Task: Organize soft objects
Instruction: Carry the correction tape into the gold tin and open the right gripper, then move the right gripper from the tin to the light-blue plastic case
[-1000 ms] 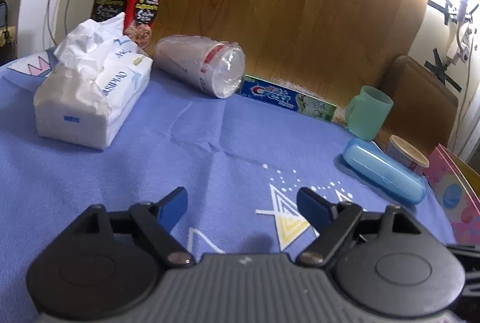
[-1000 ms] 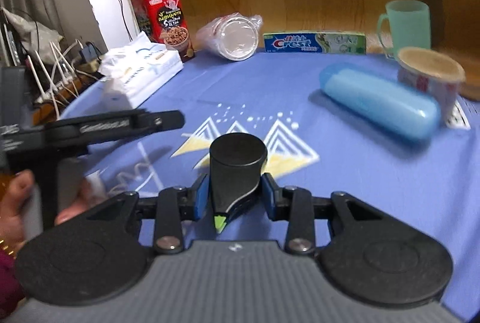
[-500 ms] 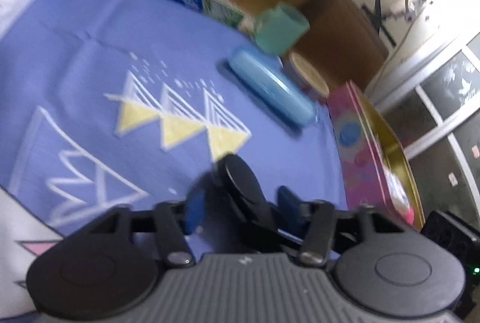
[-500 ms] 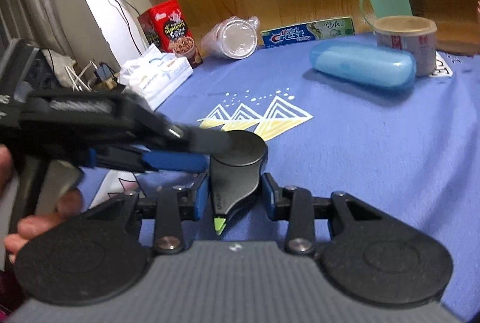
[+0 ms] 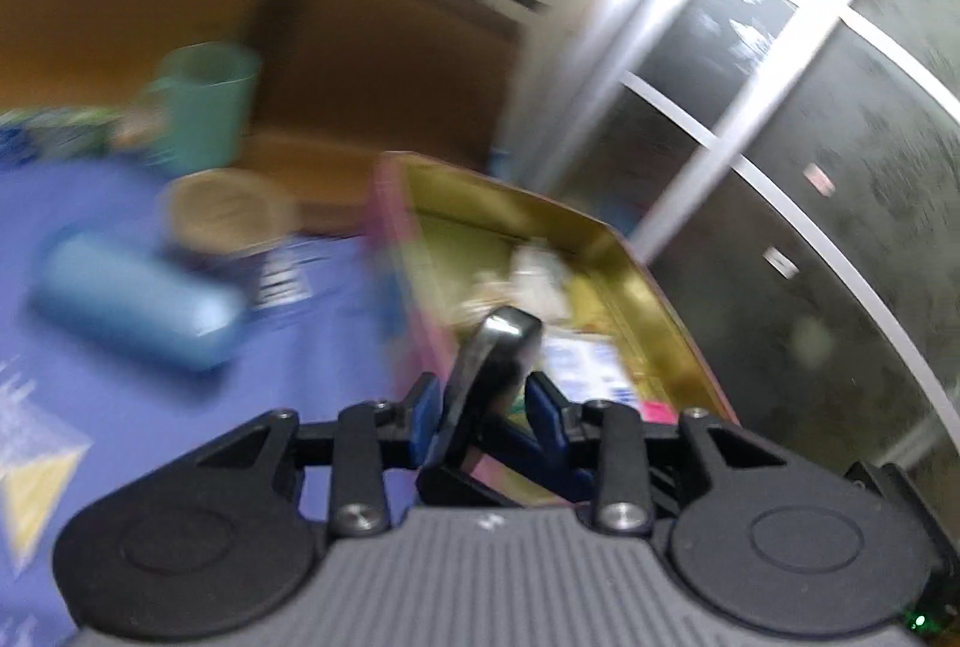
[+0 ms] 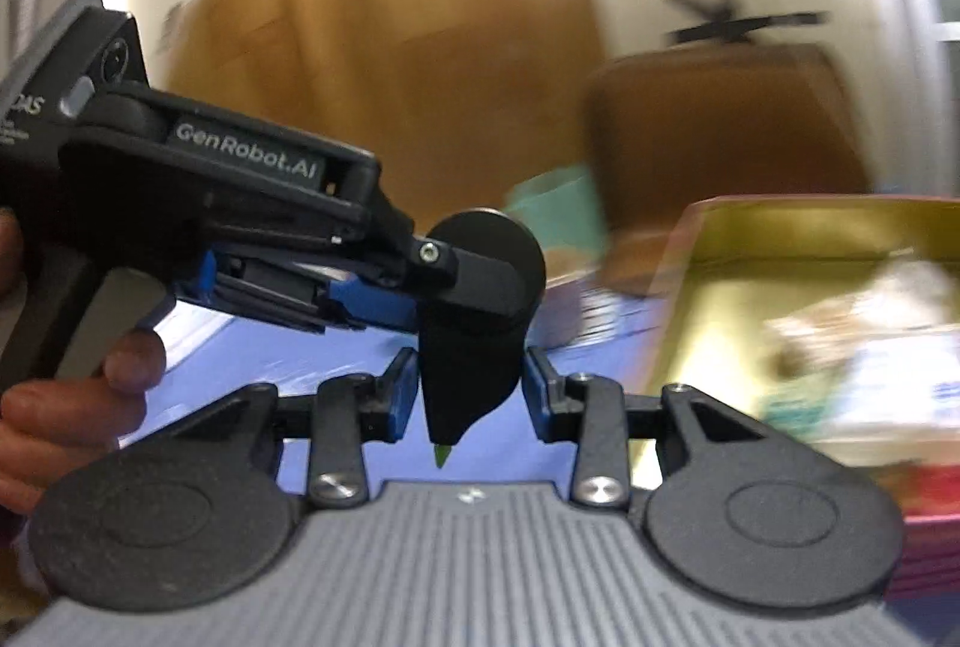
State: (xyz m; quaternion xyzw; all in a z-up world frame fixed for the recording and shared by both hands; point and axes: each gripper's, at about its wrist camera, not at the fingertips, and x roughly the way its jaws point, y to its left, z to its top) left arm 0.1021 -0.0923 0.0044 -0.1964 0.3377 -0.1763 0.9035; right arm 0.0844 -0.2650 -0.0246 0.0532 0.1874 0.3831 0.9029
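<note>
— Cloth first: what lies at the far left of the left wrist view?

— Violet-blue printed cloth (image 5: 312, 323) over the surface, with a smooth rounded light-blue plastic case (image 5: 132, 305) lying on it. Behind that stand a small round cup with a tan lid (image 5: 225, 215) and a mint-green plastic mug (image 5: 204, 101), all smeared by blur.

— And further right?

— An open rectangular tin, pink outside and gold inside (image 5: 540, 203). Its contents are pale and blue-printed shapes, too blurred to name.

— The tongs?

— The left tongs (image 5: 483, 395) have just been closing and are now narrow, pinching a matte black teardrop-shaped plastic piece (image 5: 498, 347) edge-on, above the tin's near corner.

— Does the right wrist view add anything?

— Yes. A bare hand (image 6: 72, 383), cut off at the left edge, grips the left tool's handle. The black piece's round flat top and a tiny green tip show here. The right tongs (image 6: 471, 389) clasp its tapered body, blue pads against either side.
</note>
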